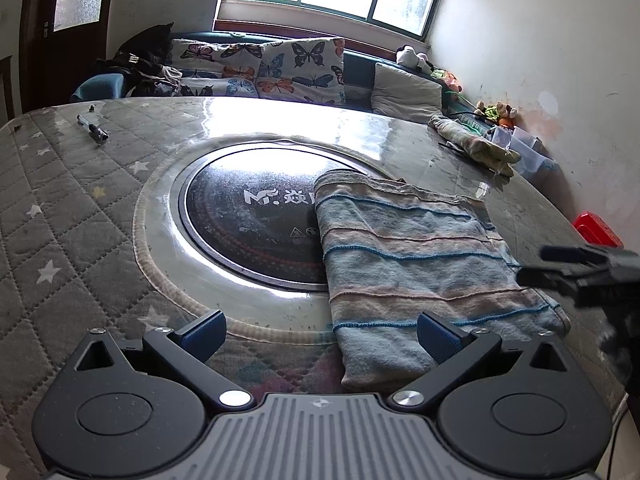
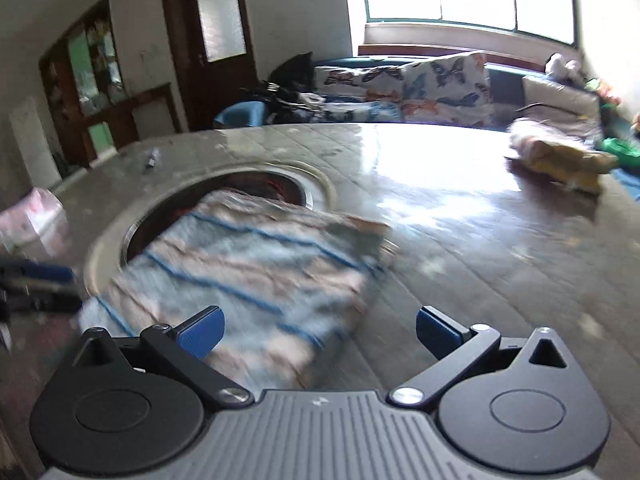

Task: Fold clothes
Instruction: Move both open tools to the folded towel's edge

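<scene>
A folded striped cloth (image 1: 420, 264), pale blue and pink with thin blue lines, lies flat on the table and partly covers the round black cooktop (image 1: 256, 224). My left gripper (image 1: 320, 338) is open just above the cloth's near left corner, with nothing between its blue pads. The right gripper (image 1: 576, 270) shows at the right edge of the left wrist view, beside the cloth's right side. In the blurred right wrist view the same cloth (image 2: 256, 276) lies ahead, and my right gripper (image 2: 320, 332) is open over its near right corner, holding nothing.
A quilted star-patterned cover under clear plastic (image 1: 60, 216) tops the table. A second crumpled cloth (image 1: 476, 144) lies at the far right, a pen-like object (image 1: 94, 130) at the far left. A red box (image 1: 596, 230) sits by the right edge. A sofa with butterfly cushions (image 1: 296, 68) stands behind.
</scene>
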